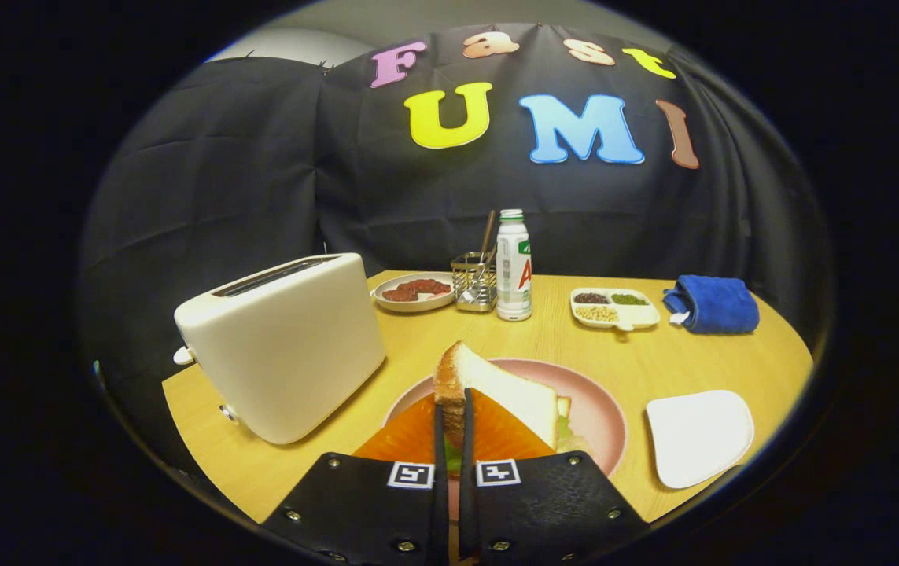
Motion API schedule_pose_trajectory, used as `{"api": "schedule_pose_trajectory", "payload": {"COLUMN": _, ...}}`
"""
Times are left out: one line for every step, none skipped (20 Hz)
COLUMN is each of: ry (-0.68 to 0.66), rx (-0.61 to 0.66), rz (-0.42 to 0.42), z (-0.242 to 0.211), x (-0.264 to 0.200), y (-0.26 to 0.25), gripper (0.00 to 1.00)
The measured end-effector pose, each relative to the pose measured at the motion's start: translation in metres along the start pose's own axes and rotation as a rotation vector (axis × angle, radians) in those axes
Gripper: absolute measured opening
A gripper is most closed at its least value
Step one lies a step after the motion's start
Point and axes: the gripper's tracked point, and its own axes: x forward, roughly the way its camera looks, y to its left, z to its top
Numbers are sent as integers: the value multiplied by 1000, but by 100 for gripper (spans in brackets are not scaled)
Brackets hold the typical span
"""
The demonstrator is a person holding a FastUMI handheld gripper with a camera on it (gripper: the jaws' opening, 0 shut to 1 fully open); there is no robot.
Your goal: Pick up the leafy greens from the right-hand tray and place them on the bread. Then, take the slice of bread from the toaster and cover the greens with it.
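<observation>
In the gripper view, the gripper (454, 428) sits at the bottom centre of the frame with its two fingers drawn close together, clamped on a slice of bread (496, 393). The slice stands on edge between them, its crust edge facing the camera and its top corner pointing up toward the middle of the frame. Its long axis runs from the fingers away and to the right, so the pale flat face shows on the right side of the fingers.

Under the slice lies a pink plate (602, 409), just ahead of the fingers. A bit of leafy greens (567, 431) peeks out on the plate at the lower right of the slice, with what looks like another piece of bread (564, 406) over them.

A white toaster (284, 346) stands at the left of the frame on the wooden table (653, 362), its slots facing up. A white tray (698, 436) lies at the lower right.

Along the far edge of the table, across the middle of the frame, stand a small plate of red slices (416, 291), a wire holder (474, 283) with utensils, a white bottle (513, 267), a divided dish (614, 306) of grains and a folded blue cloth (712, 304).
</observation>
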Motion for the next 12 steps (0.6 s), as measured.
{"api": "schedule_pose_trajectory", "payload": {"ry": 9, "rx": 6, "rz": 3, "z": -4, "x": 2, "y": 1, "gripper": 5}}
{"api": "schedule_pose_trajectory", "payload": {"ry": 19, "rx": 8, "rz": 7, "z": -8, "x": 5, "y": 2, "gripper": 5}}
{"api": "schedule_pose_trajectory", "payload": {"ry": 32, "rx": 19, "rz": 13, "z": -12, "x": 8, "y": 4, "gripper": 5}}
{"api": "schedule_pose_trajectory", "payload": {"ry": 47, "rx": 38, "rz": 22, "z": -17, "x": 10, "y": 5, "gripper": 5}}
{"api": "schedule_pose_trajectory", "payload": {"ry": 61, "rx": 65, "rz": 35, "z": -20, "x": 13, "y": 6, "gripper": 6}}
{"api": "schedule_pose_trajectory", "payload": {"ry": 74, "rx": 90, "rz": 49, "z": -23, "x": 15, "y": 6, "gripper": 6}}
{"api": "schedule_pose_trajectory", "payload": {"ry": 83, "rx": 125, "rz": 63, "z": -25, "x": 16, "y": 6, "gripper": 5}}
{"api": "schedule_pose_trajectory", "payload": {"ry": 84, "rx": 149, "rz": 73, "z": -26, "x": 17, "y": 6, "gripper": 6}}
{"api": "schedule_pose_trajectory", "payload": {"ry": 88, "rx": 156, "rz": 80, "z": -26, "x": 16, "y": 7, "gripper": 6}}
{"api": "schedule_pose_trajectory", "payload": {"ry": 87, "rx": 155, "rz": 83, "z": -27, "x": 16, "y": 7, "gripper": 6}}
{"api": "schedule_pose_trajectory", "payload": {"ry": 88, "rx": 154, "rz": 84, "z": -27, "x": 16, "y": 7, "gripper": 6}}
{"api": "schedule_pose_trajectory", "payload": {"ry": 87, "rx": 153, "rz": 85, "z": -27, "x": 16, "y": 7, "gripper": 6}}
